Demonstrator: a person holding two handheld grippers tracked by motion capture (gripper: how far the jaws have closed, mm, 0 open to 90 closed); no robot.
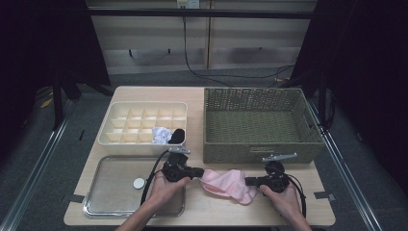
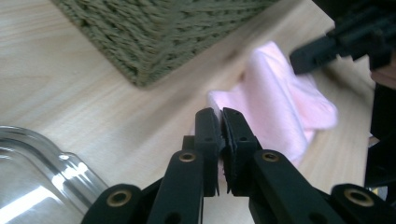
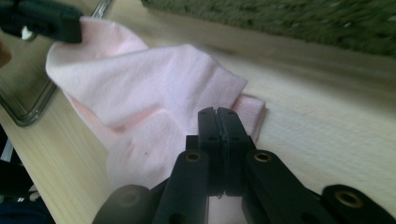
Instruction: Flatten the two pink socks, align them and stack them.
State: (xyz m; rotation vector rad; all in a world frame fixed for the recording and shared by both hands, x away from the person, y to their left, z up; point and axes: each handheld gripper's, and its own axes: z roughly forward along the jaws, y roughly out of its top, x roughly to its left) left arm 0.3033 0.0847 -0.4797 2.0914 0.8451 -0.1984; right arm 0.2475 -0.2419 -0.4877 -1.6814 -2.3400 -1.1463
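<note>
Pink sock (image 1: 226, 184) lies crumpled on the worktop (image 1: 288, 211), just in front of the woven basket (image 1: 260, 122). The left gripper (image 1: 198, 172) has its fingers pinched on the sock's left edge; the right gripper (image 1: 248, 181) has its fingers clamped on the right edge.

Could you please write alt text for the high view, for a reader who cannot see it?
Two hand-held grippers, left gripper and right gripper, pinch opposite ends of a pink sock on a wooden table. Behind stand a cream divided organiser and a green woven basket; a clear tray lies front left.
</note>
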